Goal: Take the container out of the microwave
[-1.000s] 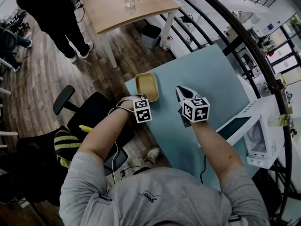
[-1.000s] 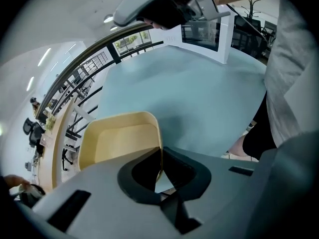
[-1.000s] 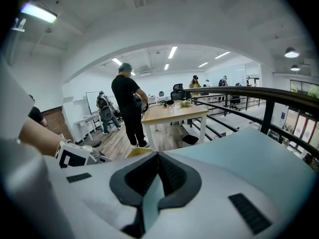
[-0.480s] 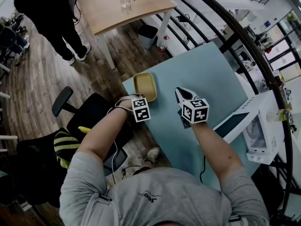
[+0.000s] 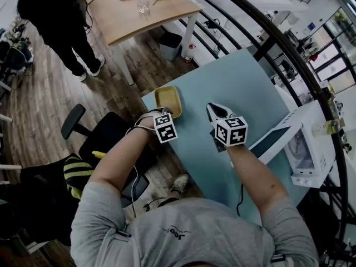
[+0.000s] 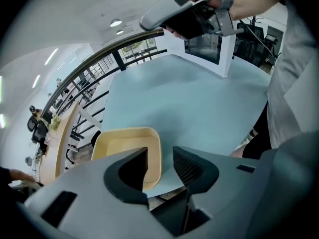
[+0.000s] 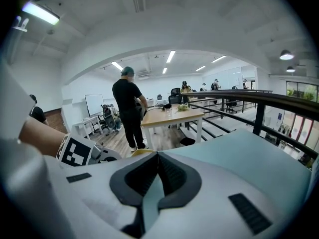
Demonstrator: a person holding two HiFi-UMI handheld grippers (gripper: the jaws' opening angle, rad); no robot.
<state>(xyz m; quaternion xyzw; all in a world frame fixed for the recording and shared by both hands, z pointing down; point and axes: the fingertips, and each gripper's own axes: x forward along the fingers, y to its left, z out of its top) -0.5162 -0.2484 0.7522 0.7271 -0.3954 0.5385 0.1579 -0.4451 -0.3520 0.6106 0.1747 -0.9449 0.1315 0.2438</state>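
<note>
Left claw (image 6: 160, 164) has just been opening, and there it is, released: the 2 jaws stand apart, with the right wall of the yellow container (image 5: 168, 99) showing through the gap and neither pad pressing on it. The container sits upright and empty on the light blue table (image 5: 239, 88), right at the table's left edge, just beyond the claw's tips. Over to the right claw (image 7: 158, 172): clenched, jaws together with nothing between them, hanging above the middle of the table and well apart from the container. At the right side of the table stands the white microwave (image 5: 311, 149), its door (image 5: 272, 141) swung open toward the person. Far off on the left a person in dark clothes (image 5: 55, 15) stands beside a wooden table (image 5: 144, 13), and a black office chair (image 5: 83, 128) sits near the table's left edge.
</note>
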